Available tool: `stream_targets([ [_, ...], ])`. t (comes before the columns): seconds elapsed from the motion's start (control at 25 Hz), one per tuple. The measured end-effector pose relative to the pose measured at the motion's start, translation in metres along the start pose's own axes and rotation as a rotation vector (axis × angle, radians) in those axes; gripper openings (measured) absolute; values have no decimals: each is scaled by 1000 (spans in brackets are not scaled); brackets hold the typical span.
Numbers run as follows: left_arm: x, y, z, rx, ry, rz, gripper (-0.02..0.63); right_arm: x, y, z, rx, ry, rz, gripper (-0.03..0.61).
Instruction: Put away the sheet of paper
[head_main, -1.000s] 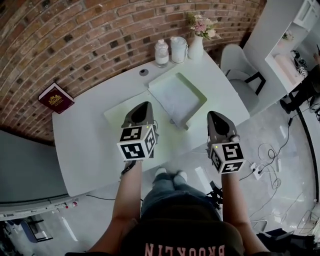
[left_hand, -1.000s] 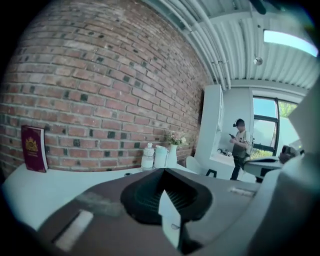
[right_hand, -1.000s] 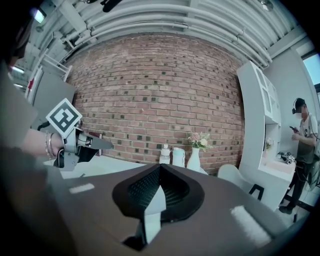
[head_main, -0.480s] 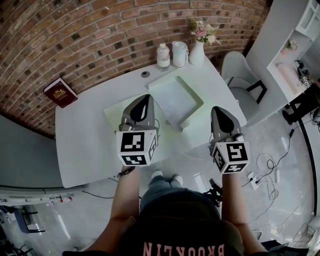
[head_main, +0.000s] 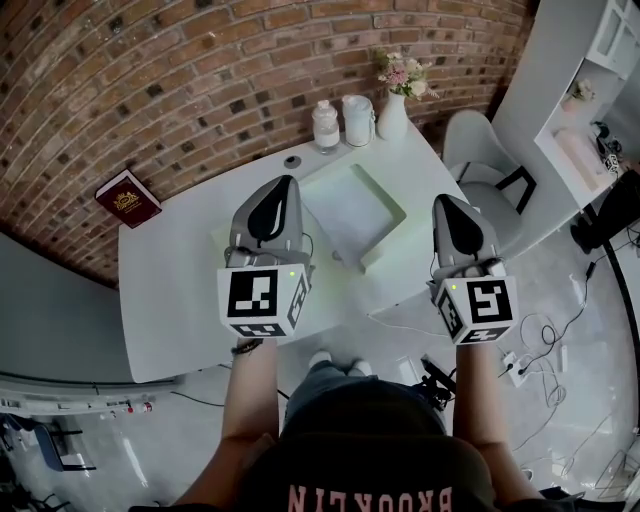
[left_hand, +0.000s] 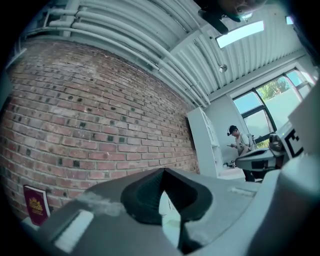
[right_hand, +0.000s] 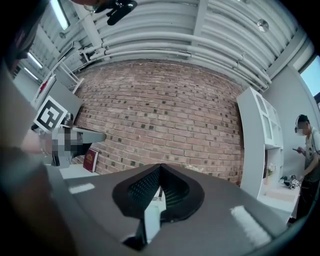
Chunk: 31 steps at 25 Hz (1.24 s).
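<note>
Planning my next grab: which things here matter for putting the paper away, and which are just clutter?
For the job:
sheet of paper
tray, the likely destination

Just lying about:
red book
glass jar
white canister
vase of flowers
small round disc
chair

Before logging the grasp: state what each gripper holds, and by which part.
Nothing held: the left gripper and the right gripper are both shut, empty.

Loft-style office: white desk (head_main: 160, 300), paper tray (head_main: 388, 235), chair (head_main: 475, 140), white shelving (head_main: 590, 100), brick wall (head_main: 150, 90), exposed ceiling pipes (right_hand: 175, 47)
</note>
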<state>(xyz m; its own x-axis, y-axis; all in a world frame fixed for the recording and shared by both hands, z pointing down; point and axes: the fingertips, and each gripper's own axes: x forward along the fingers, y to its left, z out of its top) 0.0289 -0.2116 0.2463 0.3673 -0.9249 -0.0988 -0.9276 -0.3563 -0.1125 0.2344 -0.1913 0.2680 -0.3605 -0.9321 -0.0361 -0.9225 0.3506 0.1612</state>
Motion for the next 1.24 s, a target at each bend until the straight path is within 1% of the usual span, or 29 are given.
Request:
stream_targets([
  [0.16, 2, 5, 14, 12, -20, 4, -3, 0, -9, 20, -3, -43, -24, -2],
  [0.28, 2, 9, 19, 7, -28, 6, -3, 0, -11, 27, -4, -46, -37, -2],
  [0.76, 8, 9, 20, -2, -20, -11, -3, 3, -11, 21, 3, -15, -43, -2],
  [1.24, 9, 15, 15, -12, -10, -5, -5, 8, -6, 17, 7, -16, -47, -2],
])
